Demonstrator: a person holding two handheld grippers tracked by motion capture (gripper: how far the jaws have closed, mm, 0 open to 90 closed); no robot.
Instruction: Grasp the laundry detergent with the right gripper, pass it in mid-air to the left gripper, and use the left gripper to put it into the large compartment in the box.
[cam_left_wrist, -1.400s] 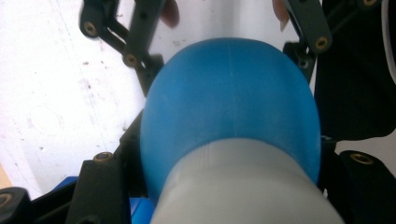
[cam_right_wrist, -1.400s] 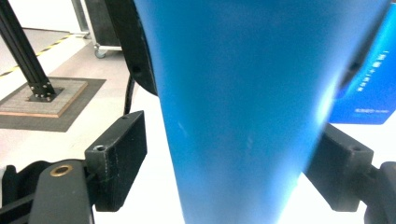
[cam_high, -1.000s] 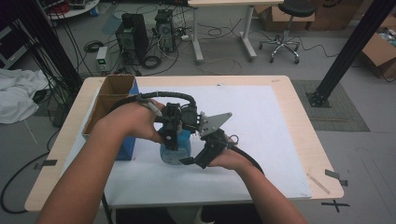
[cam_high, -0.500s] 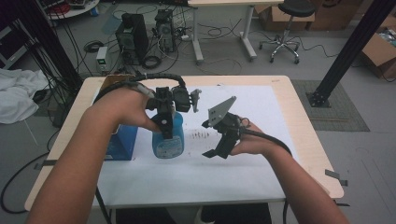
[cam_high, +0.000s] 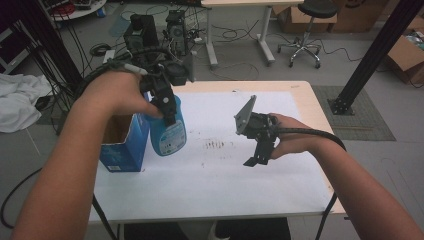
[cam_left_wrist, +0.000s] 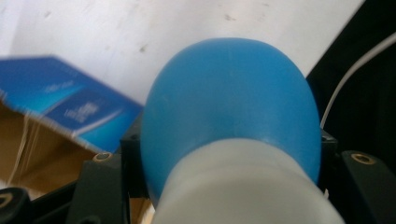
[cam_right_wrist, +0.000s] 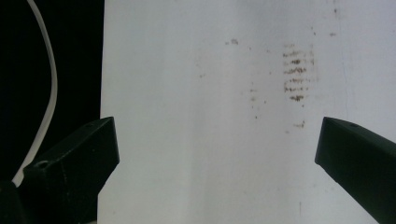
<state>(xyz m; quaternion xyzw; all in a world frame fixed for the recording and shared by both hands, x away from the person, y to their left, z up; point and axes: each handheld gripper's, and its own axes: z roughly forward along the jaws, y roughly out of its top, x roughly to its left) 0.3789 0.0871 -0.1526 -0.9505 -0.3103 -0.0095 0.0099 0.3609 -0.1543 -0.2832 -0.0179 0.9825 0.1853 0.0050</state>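
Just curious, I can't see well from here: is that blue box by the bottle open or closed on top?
Open. In the high view the blue box shows its brown inside from above, beside the blue bottle.

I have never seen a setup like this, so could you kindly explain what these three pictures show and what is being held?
No robot arm is involved: a person holds a two-jaw tool in each hand. The high view looks down on the table, covered with a white sheet that has some small brown marks. The other two pictures come from cameras riding on the tools, looking along their black jaws. The left gripper has its jaws closed on the neck of a blue bottle, lifted beside an open blue carton; up close, the bottle bulges between the jaws. The right gripper hangs open and empty above the sheet.
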